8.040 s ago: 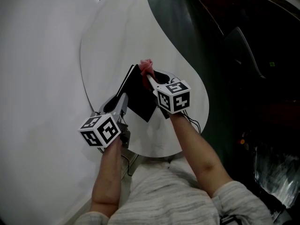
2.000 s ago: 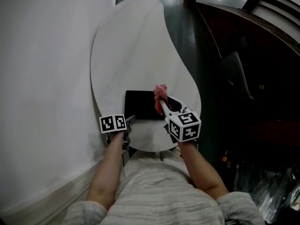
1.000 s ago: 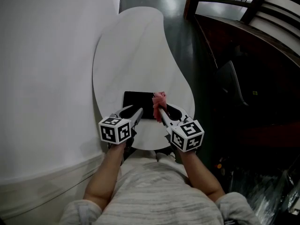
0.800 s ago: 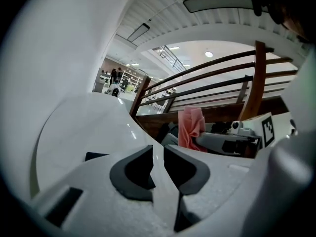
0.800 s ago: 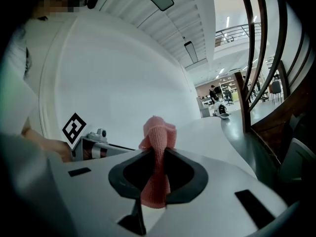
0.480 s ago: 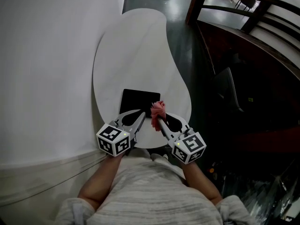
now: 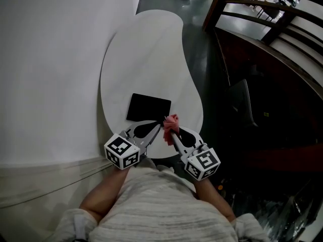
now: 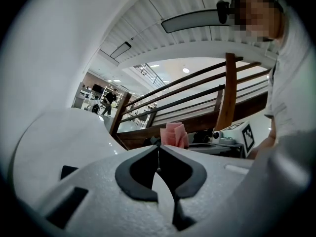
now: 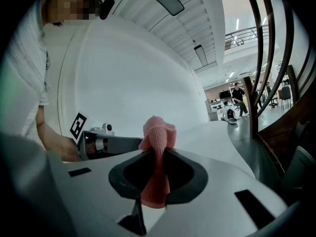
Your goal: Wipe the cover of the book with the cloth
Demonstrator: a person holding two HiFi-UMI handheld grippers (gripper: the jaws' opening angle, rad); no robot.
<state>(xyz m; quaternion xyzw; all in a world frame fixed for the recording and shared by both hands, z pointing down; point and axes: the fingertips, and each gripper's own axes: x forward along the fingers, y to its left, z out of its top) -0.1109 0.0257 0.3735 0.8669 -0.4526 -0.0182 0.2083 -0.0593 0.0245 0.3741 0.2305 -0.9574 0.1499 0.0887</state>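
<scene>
left gripper (image 7: 154, 127) closed empty, right gripper (image 7: 170, 131) clamping pink cloth (image 7: 171, 121), black book (image 7: 148, 108) on white table (image 7: 146, 54), railing (image 7: 215, 9) nearby

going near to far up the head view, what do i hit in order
shirt → right gripper clamping the cloth → book → bare far end of the table

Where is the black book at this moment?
In the head view the book lies flat near the near end of the white table, just beyond the left gripper and the pink cloth held by the right gripper.
</scene>
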